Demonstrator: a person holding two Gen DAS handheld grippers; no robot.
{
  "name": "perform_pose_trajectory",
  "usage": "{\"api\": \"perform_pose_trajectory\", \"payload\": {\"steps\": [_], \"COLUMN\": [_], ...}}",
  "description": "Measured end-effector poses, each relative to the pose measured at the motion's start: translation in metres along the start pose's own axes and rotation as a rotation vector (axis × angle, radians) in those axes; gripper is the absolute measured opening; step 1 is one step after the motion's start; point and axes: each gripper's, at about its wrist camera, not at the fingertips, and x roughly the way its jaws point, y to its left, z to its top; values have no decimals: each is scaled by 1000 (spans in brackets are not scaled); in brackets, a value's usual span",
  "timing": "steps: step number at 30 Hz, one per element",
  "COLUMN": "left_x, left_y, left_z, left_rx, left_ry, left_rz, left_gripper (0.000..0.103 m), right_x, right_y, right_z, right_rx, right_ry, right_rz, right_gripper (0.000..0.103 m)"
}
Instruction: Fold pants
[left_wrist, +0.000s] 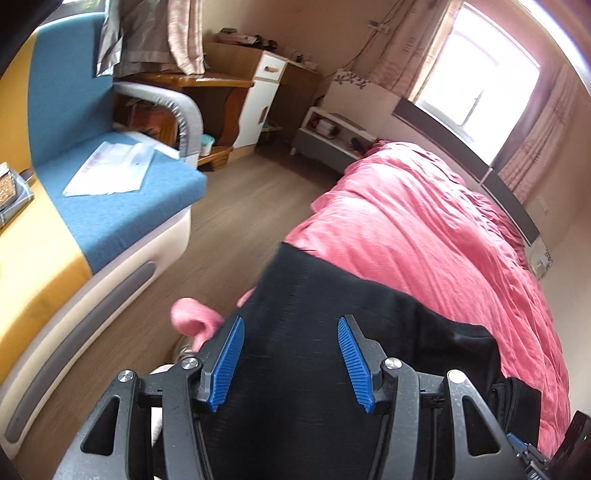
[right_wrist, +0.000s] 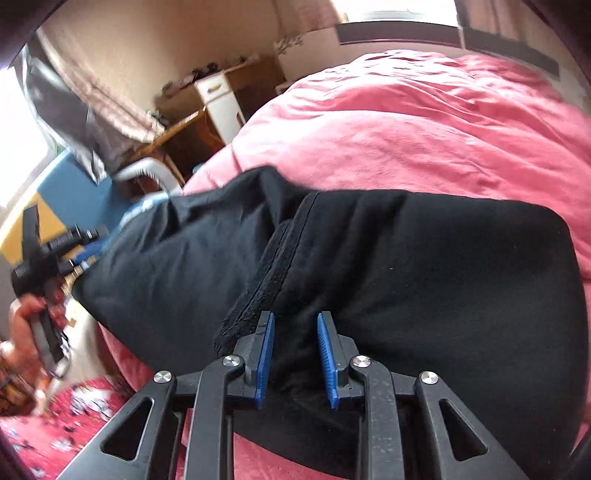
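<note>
Black pants (right_wrist: 388, 266) lie on a pink bed cover (right_wrist: 424, 122), partly folded, with a waistband edge (right_wrist: 266, 273) running up the middle. My right gripper (right_wrist: 295, 325) is partly open just above the black cloth near that edge, with cloth between the blue pads but not pinched. My left gripper (left_wrist: 290, 332) is open wide over the pants (left_wrist: 332, 332) near the bed's left edge, nothing held. The left gripper and the hand on it also show at the left of the right wrist view (right_wrist: 48, 258).
The pink bed cover (left_wrist: 424, 229) fills the right. A blue and yellow sofa (left_wrist: 110, 206) with white papers stands left across a strip of wood floor (left_wrist: 240, 206). A wooden desk, white cabinet (left_wrist: 258, 99) and low shelf stand at the far wall.
</note>
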Motion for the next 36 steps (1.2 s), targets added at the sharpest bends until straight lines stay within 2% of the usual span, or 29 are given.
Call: {"api": "perform_pose_trajectory", "payload": {"steps": [3, 6, 11, 16, 22, 24, 27, 29, 31, 34, 36], "left_x": [1, 5, 24, 24, 21, 16, 9, 4, 1, -3, -9], "left_y": [14, 25, 41, 39, 42, 38, 31, 32, 33, 19, 10], "left_z": [2, 4, 3, -4, -6, -8, -11, -11, -11, -11, -10], "left_rx": [-15, -31, -78, -4, 2, 55, 155, 165, 141, 186, 224], "left_ry": [16, 45, 183, 244, 316, 339, 382, 397, 390, 371, 343], "left_rz": [9, -18, -129, -151, -193, -190, -172, -184, -210, -204, -193], "left_gripper": [56, 69, 70, 70, 69, 69, 66, 62, 42, 27, 24], "right_x": [3, 2, 3, 3, 3, 2, 1, 1, 2, 2, 2], "right_y": [2, -8, -14, -14, -15, -17, -19, -19, -20, -20, -20], "right_z": [-3, -5, -9, -12, -12, -13, -14, -14, -14, -13, -12], "right_rx": [-8, 45, 100, 112, 120, 122, 129, 130, 130, 131, 129], "right_ry": [5, 6, 3, -1, -1, -1, -2, -2, -3, 2, 6], "right_rz": [-14, 9, 32, 33, 34, 37, 42, 43, 43, 41, 42], "right_gripper": [26, 26, 28, 30, 31, 31, 32, 32, 32, 32, 32]}}
